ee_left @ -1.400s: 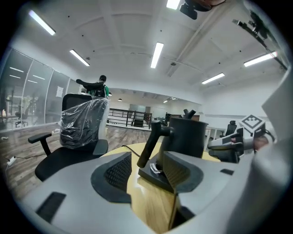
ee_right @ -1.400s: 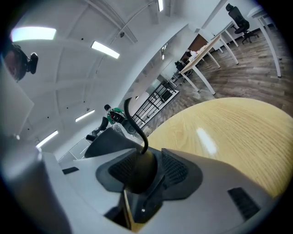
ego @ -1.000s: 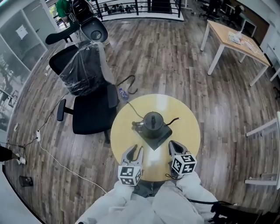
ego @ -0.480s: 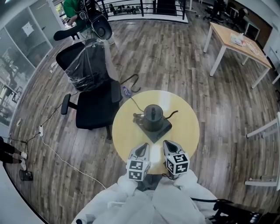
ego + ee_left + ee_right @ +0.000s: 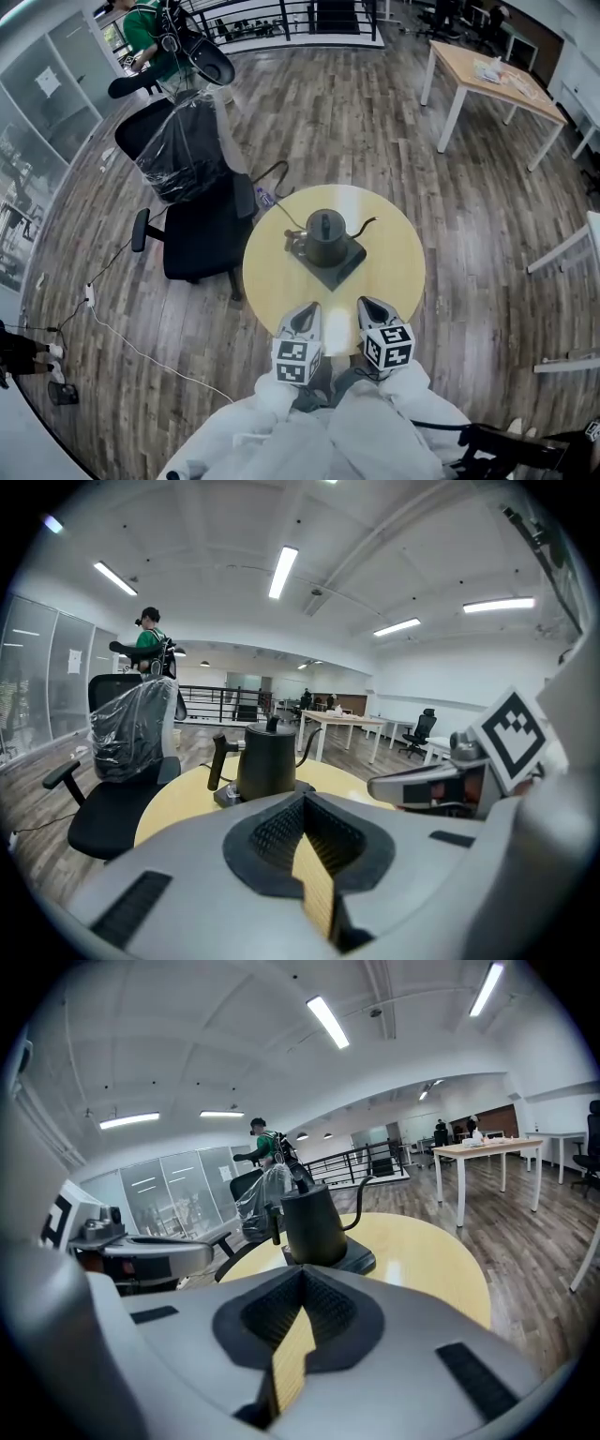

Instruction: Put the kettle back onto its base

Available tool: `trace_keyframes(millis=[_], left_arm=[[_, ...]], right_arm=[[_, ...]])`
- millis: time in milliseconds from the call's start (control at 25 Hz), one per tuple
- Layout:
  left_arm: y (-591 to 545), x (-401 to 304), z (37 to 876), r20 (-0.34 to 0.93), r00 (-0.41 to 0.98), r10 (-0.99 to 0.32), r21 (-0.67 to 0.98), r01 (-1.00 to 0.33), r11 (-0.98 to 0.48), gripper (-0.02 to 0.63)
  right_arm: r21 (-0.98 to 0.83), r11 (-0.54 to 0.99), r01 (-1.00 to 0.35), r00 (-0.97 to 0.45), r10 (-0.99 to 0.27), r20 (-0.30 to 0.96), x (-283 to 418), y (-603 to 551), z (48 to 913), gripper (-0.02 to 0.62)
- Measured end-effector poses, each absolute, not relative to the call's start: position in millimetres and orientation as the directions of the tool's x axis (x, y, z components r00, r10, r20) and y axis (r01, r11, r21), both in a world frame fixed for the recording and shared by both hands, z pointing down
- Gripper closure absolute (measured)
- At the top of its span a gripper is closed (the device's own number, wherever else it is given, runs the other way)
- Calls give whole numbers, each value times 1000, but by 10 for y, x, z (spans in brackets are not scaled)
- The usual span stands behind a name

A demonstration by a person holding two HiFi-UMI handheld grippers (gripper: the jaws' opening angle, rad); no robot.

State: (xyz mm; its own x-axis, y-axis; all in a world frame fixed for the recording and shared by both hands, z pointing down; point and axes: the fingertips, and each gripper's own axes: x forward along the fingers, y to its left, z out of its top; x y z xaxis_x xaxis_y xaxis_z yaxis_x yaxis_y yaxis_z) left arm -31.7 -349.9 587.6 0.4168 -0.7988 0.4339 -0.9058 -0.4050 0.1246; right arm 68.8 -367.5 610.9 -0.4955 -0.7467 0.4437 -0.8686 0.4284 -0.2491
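The black gooseneck kettle (image 5: 325, 237) stands upright on its dark square base (image 5: 343, 265), on the far half of the round yellow table (image 5: 281, 281). Both grippers hover side by side over the table's near edge, well short of the kettle. My left gripper (image 5: 307, 312) is shut with nothing between its pads. Just as empty, my right gripper (image 5: 367, 307) is shut. In the left gripper view the kettle (image 5: 267, 759) stands ahead beyond the closed tips (image 5: 305, 797). The right gripper view has the kettle (image 5: 314, 1222) on its base (image 5: 354, 1262) ahead of the closed tips (image 5: 302, 1273).
A black office chair (image 5: 192, 202) wrapped in plastic stands left of the table. The base's power cord (image 5: 274, 202) runs off the table's far left to the floor. A wooden desk (image 5: 487, 80) stands at the back right. A person in green (image 5: 141, 33) is at the far left.
Both grippers drew back toward the table's near edge and came closer together. The left jaws went from open to shut. The kettle stayed on its base.
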Motion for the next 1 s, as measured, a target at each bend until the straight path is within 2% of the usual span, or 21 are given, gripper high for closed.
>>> trace_keyframes(millis=[520,1000], left_arm=[[-1917,-737,6024,440,417,-795,166,-908,-385,606],[-1353,-571,5728,384,430,-817,159,-902,-400,606]], right_arm=[[-252,385,-888,-460,-765,452,376,-1984,6162,583],[-227,403,-887,-462,-798,387,443,-1454,5792,583]])
